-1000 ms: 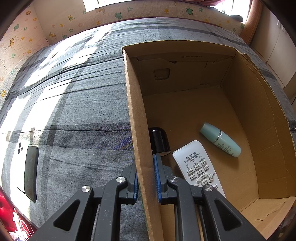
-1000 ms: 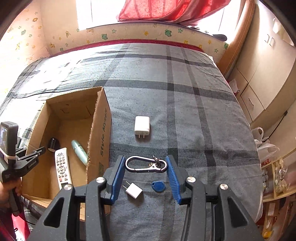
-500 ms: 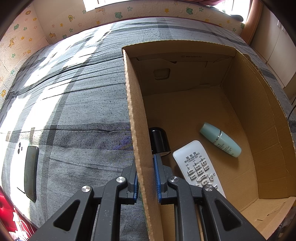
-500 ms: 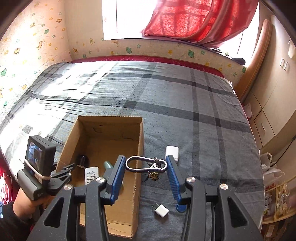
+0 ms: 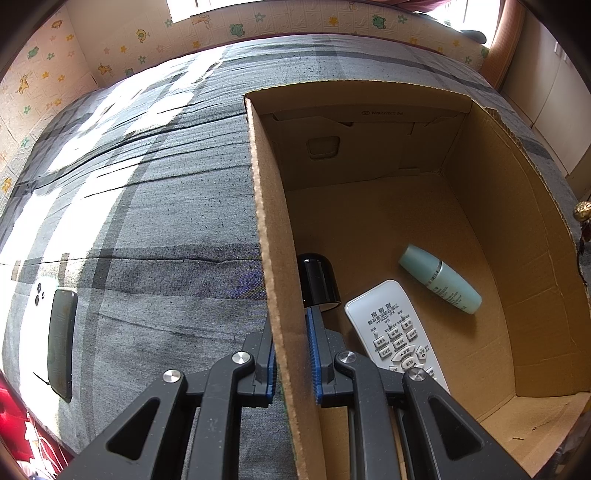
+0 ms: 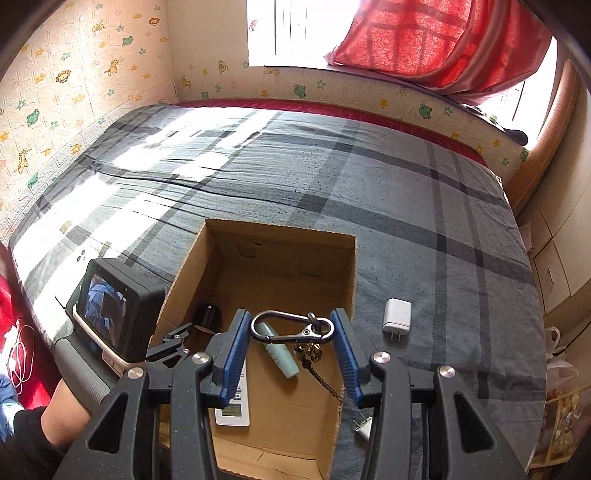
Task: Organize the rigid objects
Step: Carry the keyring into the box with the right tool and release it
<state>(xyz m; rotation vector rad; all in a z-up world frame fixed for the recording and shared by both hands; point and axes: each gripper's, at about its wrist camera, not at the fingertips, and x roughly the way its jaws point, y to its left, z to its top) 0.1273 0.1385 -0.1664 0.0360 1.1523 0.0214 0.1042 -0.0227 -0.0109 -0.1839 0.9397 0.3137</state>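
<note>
Carabiner [image 6: 291, 325] w/ keychain held lengthwise btwn right gripper [image 6: 291, 349] jaws, above open cardboard box [image 6: 343, 332] on bed [image 6: 424, 236]. Left gripper [image 5: 291, 354] jaws clamped on box's left wall. Inside box: remote [image 5: 395, 328], teal bottle [image 5: 439, 278], black cap [image 5: 317, 277]. White charger [image 6: 397, 316] just right of box.

Bright daylight comes in from the window [image 6: 284, 33] far ahead of my right claw [image 6: 291, 341]. It makes white, washed-out patches on the bed [image 6: 406, 206] ahead and to the left of both my claws. The red curtain [image 6: 439, 40] glows. Inside the box [image 5: 517, 229], beside my left claw [image 5: 291, 354], the light is softer, and the bottle [image 5: 439, 278] and the remote [image 5: 395, 325] throw small dark shadows. Both pictures are sharp. They bend round at the edges, and the corners are black.
</note>
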